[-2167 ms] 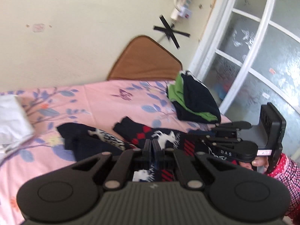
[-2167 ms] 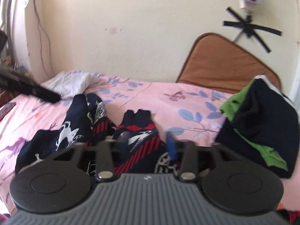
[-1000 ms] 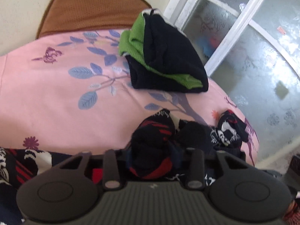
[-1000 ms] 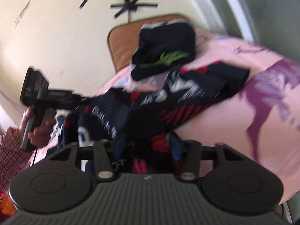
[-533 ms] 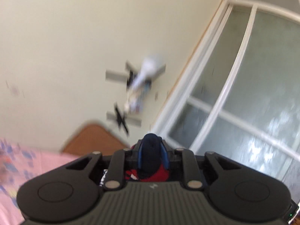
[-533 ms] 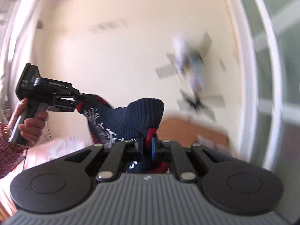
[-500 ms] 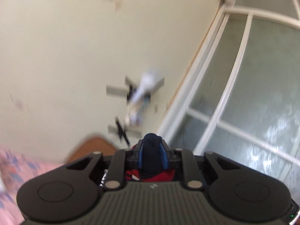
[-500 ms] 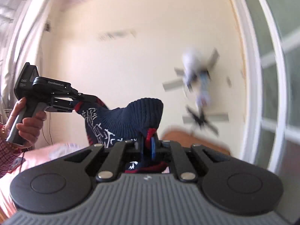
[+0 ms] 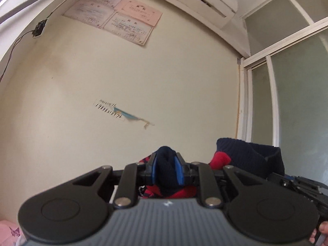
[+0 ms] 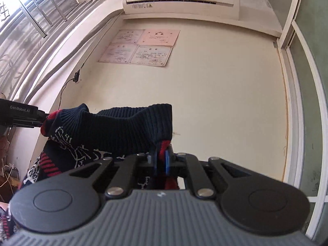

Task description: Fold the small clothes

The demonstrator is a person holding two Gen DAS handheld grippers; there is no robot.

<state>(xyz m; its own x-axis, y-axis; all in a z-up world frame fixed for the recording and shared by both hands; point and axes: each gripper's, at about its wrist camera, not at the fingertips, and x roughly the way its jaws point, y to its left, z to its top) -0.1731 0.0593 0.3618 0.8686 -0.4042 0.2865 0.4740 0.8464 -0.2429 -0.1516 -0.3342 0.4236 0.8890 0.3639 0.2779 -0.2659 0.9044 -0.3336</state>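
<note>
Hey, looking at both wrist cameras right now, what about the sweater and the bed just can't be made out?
- Sweater: its lower part is hidden behind the right gripper body in the right wrist view, so its overall shape is unclear.
- Left gripper: in the left wrist view its own body hides the knit below the pads.
- Bed: only a pink corner shows in the left wrist view.

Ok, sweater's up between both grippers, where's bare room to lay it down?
Little shows: both cameras look at the wall. The only bare bed is a pink sheet sliver at the left wrist view's bottom-left corner. Between left gripper and right gripper the sweater fills the gap. Tilt down before choosing.
</note>
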